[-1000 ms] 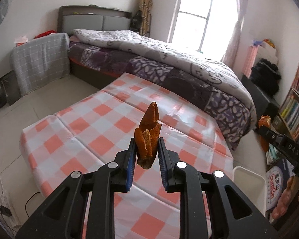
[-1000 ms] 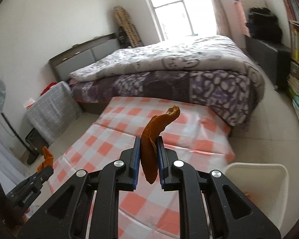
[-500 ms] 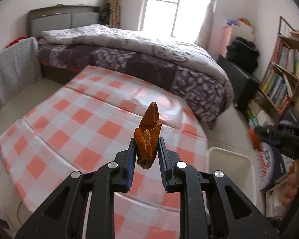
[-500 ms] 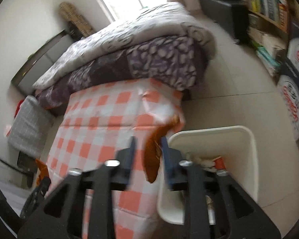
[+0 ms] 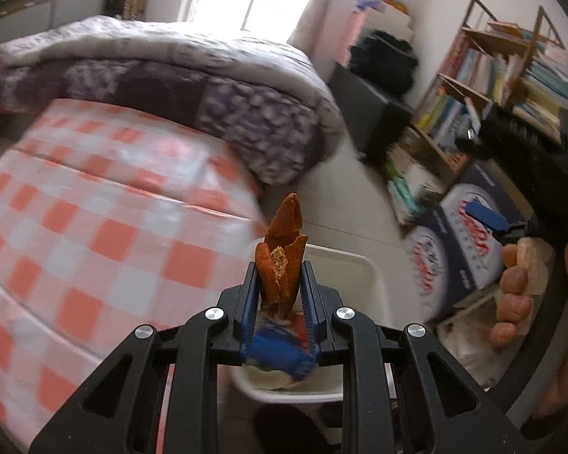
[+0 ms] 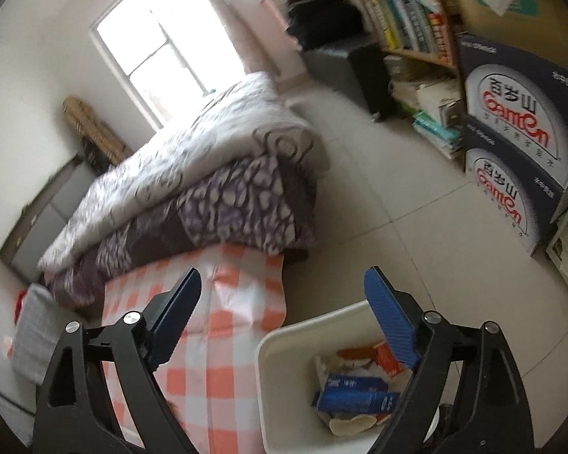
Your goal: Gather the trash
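Orange-checked tablecloth (image 5: 94,227) beside white bin (image 6: 284,340), bed (image 6: 208,174) behind.

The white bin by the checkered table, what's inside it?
Inside the white bin I see a blue carton, a red-orange wrapper, and pale paper scraps. The open right tongs hide one side, and whatever lies underneath is covered.
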### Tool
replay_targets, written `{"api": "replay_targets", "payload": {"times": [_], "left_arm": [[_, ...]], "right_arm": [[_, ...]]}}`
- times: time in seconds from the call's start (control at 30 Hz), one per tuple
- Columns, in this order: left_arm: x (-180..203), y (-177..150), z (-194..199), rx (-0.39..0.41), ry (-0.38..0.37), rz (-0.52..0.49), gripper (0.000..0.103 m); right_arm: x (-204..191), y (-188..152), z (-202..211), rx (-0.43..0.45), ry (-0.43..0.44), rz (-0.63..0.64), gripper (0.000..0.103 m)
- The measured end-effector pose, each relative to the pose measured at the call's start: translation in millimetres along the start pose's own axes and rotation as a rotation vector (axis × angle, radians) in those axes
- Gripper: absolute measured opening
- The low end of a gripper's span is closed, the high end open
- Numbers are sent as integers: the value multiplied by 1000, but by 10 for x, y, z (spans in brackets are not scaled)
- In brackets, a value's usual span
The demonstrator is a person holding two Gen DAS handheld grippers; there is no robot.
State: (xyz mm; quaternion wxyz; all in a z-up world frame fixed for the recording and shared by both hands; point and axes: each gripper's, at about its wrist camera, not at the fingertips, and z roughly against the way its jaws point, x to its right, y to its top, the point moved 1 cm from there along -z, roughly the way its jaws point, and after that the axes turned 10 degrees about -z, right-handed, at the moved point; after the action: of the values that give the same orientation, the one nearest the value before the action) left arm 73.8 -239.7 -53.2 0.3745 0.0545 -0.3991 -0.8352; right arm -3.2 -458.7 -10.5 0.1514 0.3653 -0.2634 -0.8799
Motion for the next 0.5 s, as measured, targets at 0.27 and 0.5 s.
{"api": "replay_targets", "payload": {"times": [0.27,0.5], "left_arm": [[46,57,85,26,-110,71,75],[-566,-32,851,144,214,137,91]], "right_arm": [[-12,70,179,86,54,-26,93],[-562,-318,396,171,124,191,96]]}}
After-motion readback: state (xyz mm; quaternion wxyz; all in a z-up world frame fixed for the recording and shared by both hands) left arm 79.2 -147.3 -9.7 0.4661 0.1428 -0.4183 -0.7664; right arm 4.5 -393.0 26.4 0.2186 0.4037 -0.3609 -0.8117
